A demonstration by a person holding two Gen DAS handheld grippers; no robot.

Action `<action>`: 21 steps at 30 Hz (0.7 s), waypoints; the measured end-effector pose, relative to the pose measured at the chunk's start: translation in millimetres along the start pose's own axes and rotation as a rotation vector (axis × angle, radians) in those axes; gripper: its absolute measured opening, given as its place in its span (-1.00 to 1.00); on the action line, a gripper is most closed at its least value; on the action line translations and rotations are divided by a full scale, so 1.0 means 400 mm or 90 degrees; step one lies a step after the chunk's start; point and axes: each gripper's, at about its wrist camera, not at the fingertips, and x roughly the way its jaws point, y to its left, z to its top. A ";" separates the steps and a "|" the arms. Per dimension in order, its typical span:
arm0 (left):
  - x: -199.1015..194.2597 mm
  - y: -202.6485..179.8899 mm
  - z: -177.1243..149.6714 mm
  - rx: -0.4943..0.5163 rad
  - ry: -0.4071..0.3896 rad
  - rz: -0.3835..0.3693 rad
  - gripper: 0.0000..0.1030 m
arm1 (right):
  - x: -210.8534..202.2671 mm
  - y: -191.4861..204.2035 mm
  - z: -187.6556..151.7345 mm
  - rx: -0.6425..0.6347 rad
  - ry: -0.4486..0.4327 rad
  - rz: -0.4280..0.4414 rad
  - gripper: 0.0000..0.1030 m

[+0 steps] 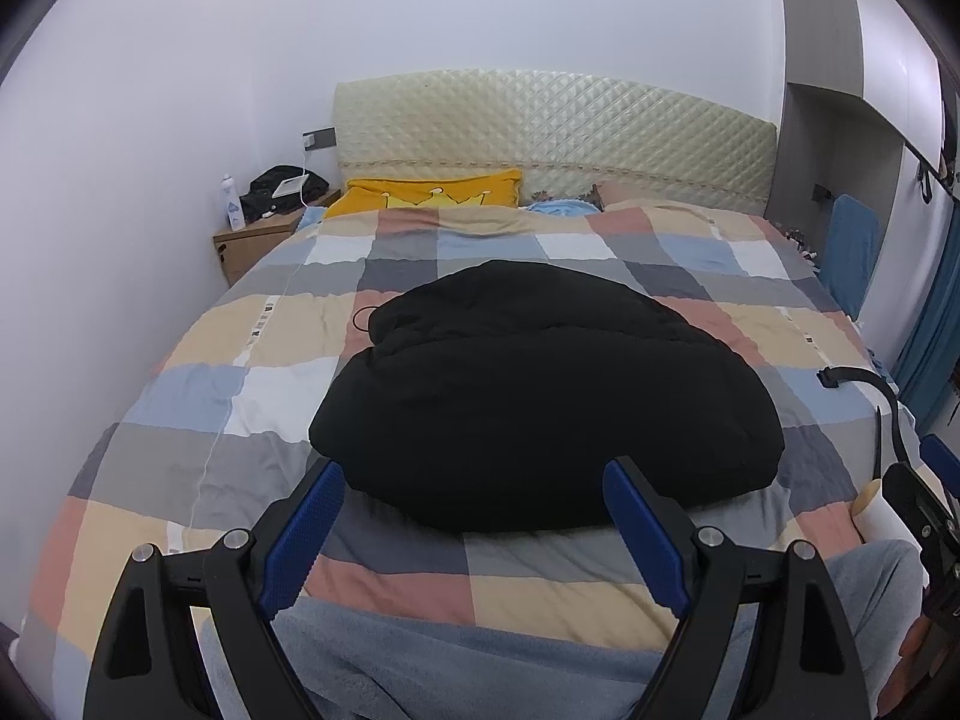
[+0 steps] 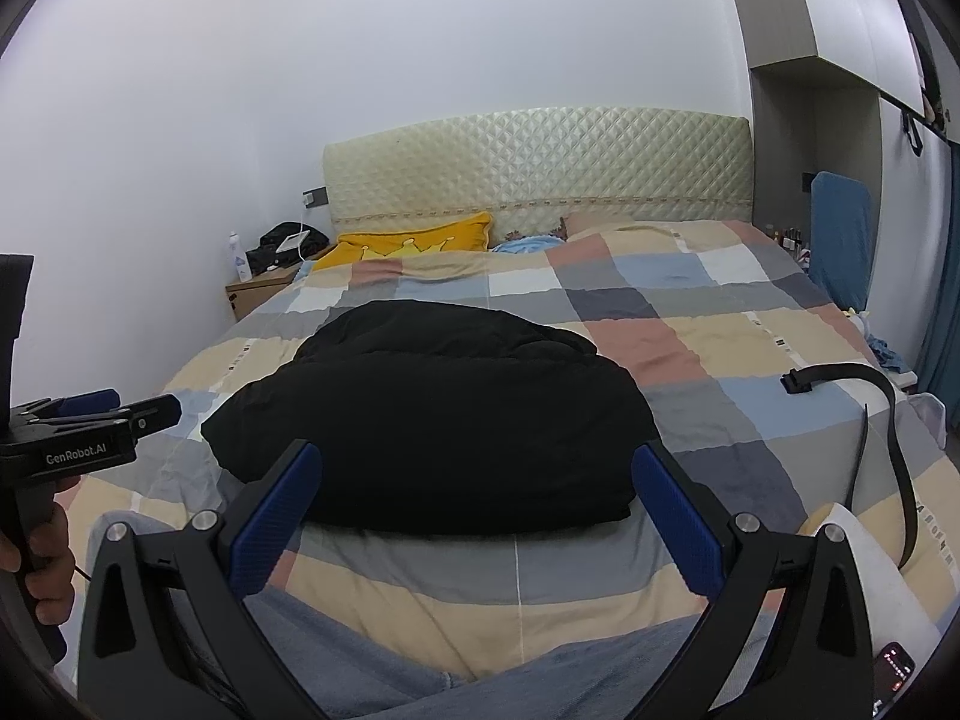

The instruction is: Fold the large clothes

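Fingers left gripper [image 1: 474,504]: wide, empty | right gripper [image 2: 477,495]: wide, empty | black garment [image 1: 540,384] untouched

The left claw [image 1: 474,483] gapes wide just short of a folded black padded garment [image 1: 540,396] lying on the checked quilt [image 1: 240,372].

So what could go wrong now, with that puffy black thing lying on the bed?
1. The bulky black padded garment looks thick, so a fold may spring back open.
2. The thin black cord loop at its far end might snag.
3. The black strap lying on the checked quilt could get dragged along.
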 end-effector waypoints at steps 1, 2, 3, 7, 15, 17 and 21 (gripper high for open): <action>0.001 0.000 0.000 0.000 0.000 -0.001 0.71 | 0.001 -0.003 0.000 -0.001 0.000 0.000 1.00; 0.001 0.000 0.000 0.001 0.001 -0.001 0.71 | 0.000 -0.001 0.000 -0.002 0.000 0.001 1.00; 0.000 0.001 -0.002 0.001 0.002 0.000 0.71 | 0.001 -0.001 -0.001 -0.002 -0.001 0.001 1.00; 0.003 -0.001 -0.009 -0.003 0.008 0.004 0.71 | 0.003 0.002 -0.005 -0.003 0.005 0.000 1.00; -0.008 -0.014 -0.016 0.001 0.007 0.003 0.71 | 0.013 0.001 -0.010 -0.008 0.020 -0.001 1.00; -0.007 -0.013 -0.015 -0.001 0.011 0.004 0.71 | 0.014 -0.001 -0.011 -0.008 0.020 -0.001 1.00; -0.007 -0.011 -0.017 -0.007 0.016 0.006 0.71 | 0.014 -0.003 -0.011 -0.006 0.021 0.000 1.00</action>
